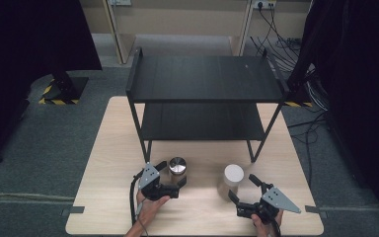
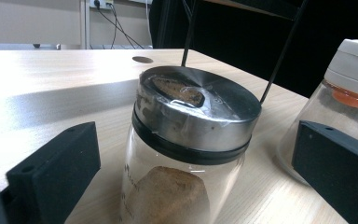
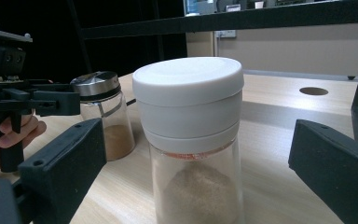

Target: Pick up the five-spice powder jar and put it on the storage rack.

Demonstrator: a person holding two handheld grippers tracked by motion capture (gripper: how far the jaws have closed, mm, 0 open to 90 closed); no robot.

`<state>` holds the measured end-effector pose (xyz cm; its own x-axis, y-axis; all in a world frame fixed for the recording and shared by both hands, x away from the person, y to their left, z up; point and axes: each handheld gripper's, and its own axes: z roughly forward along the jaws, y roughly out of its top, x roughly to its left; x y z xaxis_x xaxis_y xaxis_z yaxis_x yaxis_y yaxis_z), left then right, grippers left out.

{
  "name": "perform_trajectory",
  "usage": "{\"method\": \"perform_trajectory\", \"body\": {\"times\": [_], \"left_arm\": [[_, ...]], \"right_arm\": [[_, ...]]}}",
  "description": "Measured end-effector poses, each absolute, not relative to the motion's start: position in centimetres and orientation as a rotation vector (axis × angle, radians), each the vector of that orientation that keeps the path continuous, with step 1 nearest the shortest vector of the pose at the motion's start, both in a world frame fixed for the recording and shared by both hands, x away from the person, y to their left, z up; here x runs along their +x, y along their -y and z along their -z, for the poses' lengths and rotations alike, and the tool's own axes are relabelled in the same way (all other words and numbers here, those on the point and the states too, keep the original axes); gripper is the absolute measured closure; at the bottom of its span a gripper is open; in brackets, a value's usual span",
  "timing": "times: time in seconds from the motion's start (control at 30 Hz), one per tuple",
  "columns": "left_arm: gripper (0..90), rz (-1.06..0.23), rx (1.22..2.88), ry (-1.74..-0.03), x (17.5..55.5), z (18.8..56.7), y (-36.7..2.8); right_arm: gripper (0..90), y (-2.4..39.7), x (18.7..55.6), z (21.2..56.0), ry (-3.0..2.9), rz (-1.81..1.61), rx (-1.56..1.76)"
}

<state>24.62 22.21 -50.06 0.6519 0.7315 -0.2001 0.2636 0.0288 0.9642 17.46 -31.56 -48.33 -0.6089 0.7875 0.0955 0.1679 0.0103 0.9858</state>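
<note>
A black two-tier shelf [image 1: 205, 79] stands at the far side of the wooden table [image 1: 108, 168], both tiers bare. Near its front sit two glass jars: a steel-lidded jar [image 1: 177, 170] on the left and a white-lidded jar [image 1: 232, 179] on the right. The left gripper [image 1: 170, 178] and right gripper [image 1: 244, 190] each bracket a jar with jaws spread, gripping nothing. Probably shelving jars; nothing is lifted yet.

You face a light wooden table [image 1: 108, 163] on grey carpet [image 1: 54, 143]; a black two-tier shelf [image 1: 205, 79] fills frame centre, cables [image 1: 311, 123] trail upper right, dark curtains [image 1: 29, 34] flank both sides.
</note>
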Motion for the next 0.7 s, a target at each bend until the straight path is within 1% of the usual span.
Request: {"method": "perform_trajectory", "body": {"times": [0.7], "left_arm": [[0.5, -0.481, 1.557, -0.851, 25.46, 49.87, -21.58]], "right_arm": [[4.4, 31.53, 17.58, 48.39, -1.805, -1.641, 0.981]]}}
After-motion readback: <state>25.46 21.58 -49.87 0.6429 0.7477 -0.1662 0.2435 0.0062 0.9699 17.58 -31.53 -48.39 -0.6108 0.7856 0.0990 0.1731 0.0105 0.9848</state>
